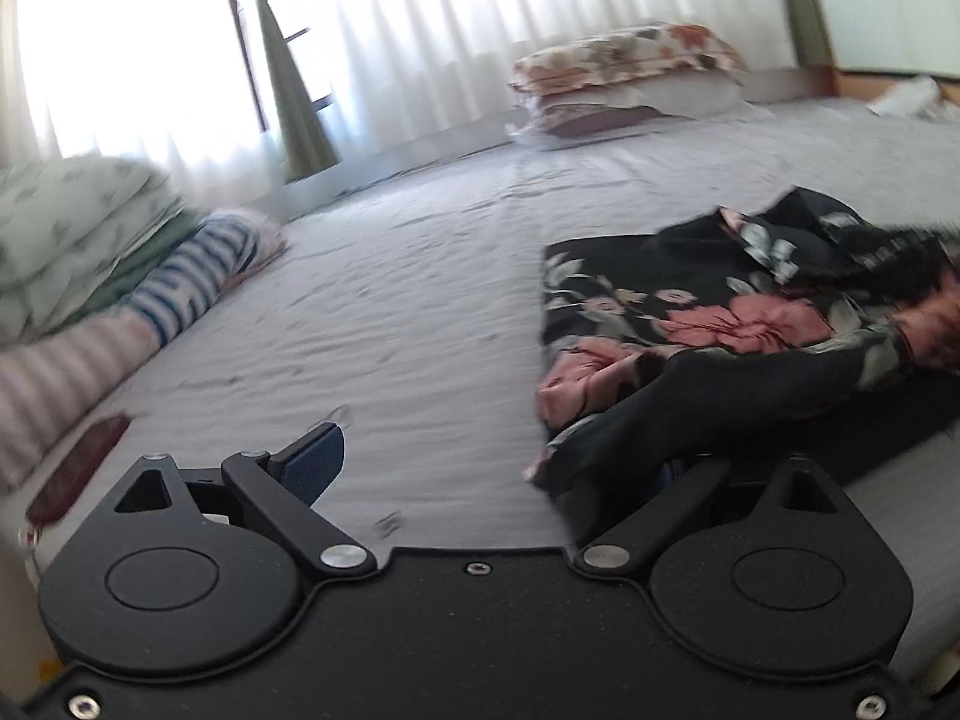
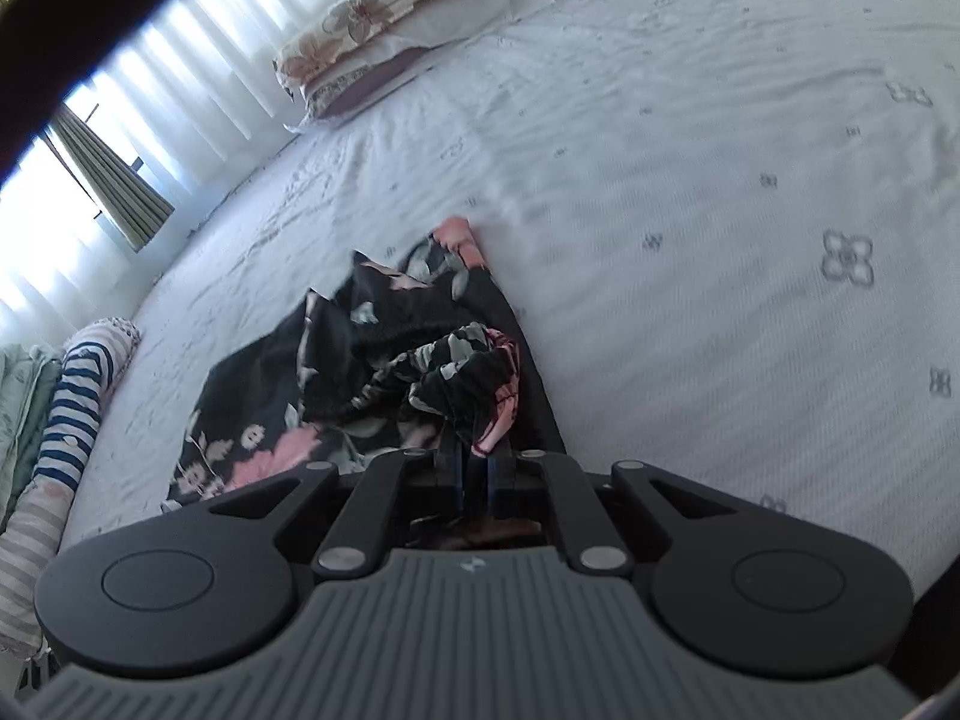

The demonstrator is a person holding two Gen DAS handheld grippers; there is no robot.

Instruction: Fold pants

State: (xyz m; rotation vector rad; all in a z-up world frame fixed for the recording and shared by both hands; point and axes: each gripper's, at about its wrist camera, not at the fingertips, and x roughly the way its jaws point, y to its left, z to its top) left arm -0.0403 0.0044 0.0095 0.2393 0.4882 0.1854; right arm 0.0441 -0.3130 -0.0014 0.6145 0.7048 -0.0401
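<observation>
The pants are black with pink and pale flowers and lie partly bunched on the grey bed sheet. In the left wrist view my left gripper is open just above the sheet; its left finger's blue pad shows, and its right finger is hidden under a fold of the pants. In the right wrist view my right gripper is shut on a bunched edge of the pants and holds it a little above the sheet.
A flowered pillow stack lies at the far side by white curtains. Folded striped and green clothes lie at the left edge, also seen in the right wrist view. A white item lies far right.
</observation>
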